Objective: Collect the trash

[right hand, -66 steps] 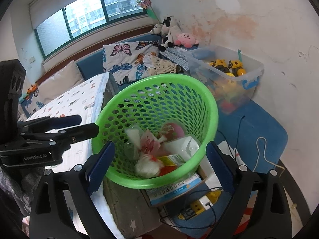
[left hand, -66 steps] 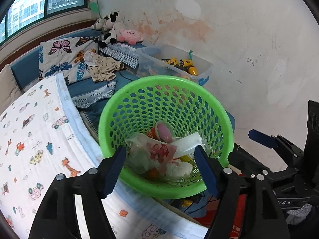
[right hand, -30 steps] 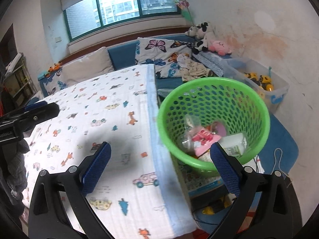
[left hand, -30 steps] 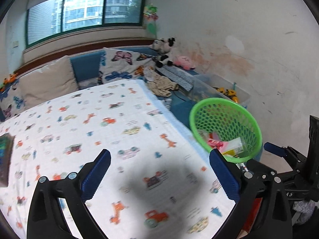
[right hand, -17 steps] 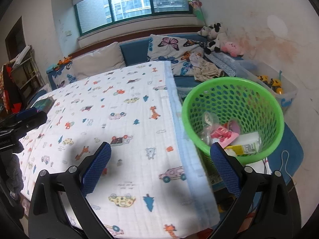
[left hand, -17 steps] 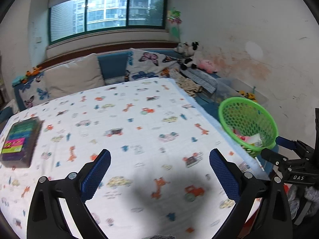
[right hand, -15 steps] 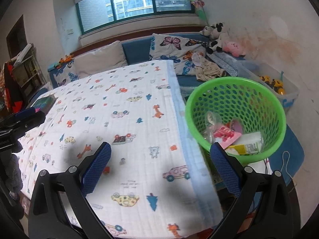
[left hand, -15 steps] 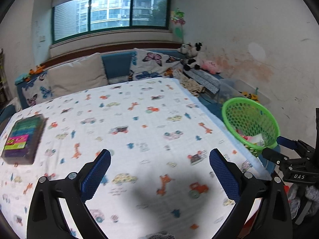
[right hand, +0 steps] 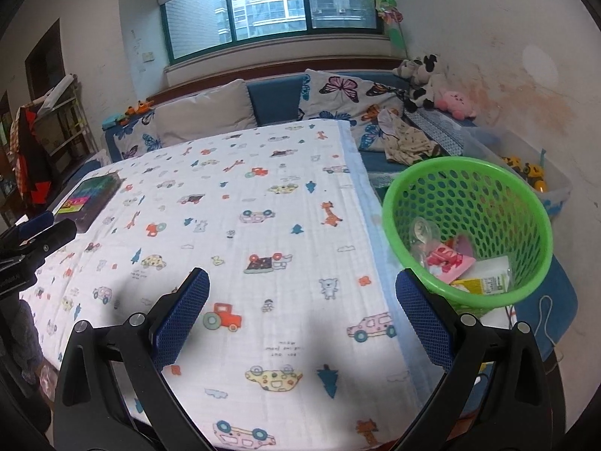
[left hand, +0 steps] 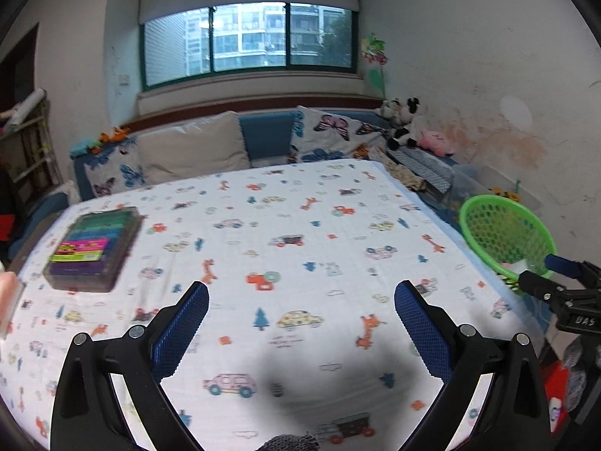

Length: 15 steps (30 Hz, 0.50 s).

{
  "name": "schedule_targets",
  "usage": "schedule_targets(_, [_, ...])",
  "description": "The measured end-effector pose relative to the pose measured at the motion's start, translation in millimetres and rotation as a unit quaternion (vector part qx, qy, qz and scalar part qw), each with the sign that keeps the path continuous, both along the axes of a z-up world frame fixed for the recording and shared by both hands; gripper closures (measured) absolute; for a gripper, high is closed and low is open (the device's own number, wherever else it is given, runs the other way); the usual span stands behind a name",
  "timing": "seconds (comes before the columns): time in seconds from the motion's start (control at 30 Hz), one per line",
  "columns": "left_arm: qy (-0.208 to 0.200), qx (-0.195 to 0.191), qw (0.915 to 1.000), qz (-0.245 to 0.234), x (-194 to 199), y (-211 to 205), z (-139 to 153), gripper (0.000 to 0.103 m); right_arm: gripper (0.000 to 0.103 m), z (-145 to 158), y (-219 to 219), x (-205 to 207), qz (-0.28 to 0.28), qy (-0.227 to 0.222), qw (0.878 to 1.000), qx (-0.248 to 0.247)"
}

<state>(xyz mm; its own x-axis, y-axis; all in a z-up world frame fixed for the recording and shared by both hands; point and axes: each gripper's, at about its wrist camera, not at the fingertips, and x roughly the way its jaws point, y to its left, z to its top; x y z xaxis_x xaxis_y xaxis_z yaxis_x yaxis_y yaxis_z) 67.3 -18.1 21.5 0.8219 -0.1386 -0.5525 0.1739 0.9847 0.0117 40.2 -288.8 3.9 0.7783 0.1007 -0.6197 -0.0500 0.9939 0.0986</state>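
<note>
With wrappers and a carton already lying in the green basket [right hand: 467, 233] beside the desk [right hand: 263, 203], both grippers, left [left hand: 300, 323] and right [right hand: 302, 310], hover over its printed cloth, jaws spread and empty, apparently seeking more trash.

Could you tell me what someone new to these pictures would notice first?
Probably the bright green basket beside the table's right edge, with wrappers and a carton lying in it. Next comes the white cartoon-print cloth covering the table, bare except for a colourful box at its far left. Both grippers, left and right, hang open and empty above it.
</note>
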Motion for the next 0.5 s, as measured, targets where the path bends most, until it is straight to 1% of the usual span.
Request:
schedule_targets(0.23, [0.006,-0.015,0.9998,0.015,-5,11,-5,0.007,0.004,0,9,-1,0.008,-0.001,1.0,0.0])
schedule_targets(0.5, [0.011,-0.016,0.9991,0.037,-9,22,-9,0.007,0.004,-3,20,0,0.019,0.002,1.0,-0.002])
